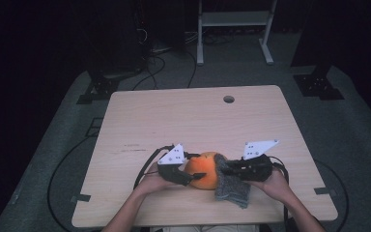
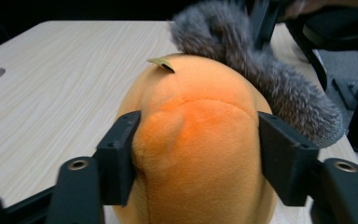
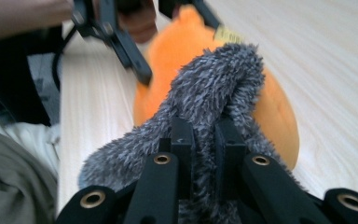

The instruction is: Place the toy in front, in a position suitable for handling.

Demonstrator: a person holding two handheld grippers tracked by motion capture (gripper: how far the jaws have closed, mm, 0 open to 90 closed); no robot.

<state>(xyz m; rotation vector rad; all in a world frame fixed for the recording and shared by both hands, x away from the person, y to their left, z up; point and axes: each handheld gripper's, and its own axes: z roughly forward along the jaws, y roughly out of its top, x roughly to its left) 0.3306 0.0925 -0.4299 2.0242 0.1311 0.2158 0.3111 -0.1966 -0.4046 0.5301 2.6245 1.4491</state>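
Grey fleece (image 1: 233, 186) near table edge (image 1: 203, 218)

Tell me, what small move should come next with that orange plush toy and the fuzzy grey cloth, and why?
Probably draw the grey cloth further over the orange toy. The right gripper pinches the cloth, which drapes only the toy's far side, while the left gripper braces the toy.

We take this for a lab or recording studio. A bare wooden table (image 1: 198, 116) with a cable hole (image 1: 228, 99) stands on grey carpet (image 1: 352, 130). Beyond the table, cables (image 1: 159, 67) run across the floor between black stand feet (image 1: 318, 86) and a white frame (image 1: 234, 29). Around the table the room lies dark.
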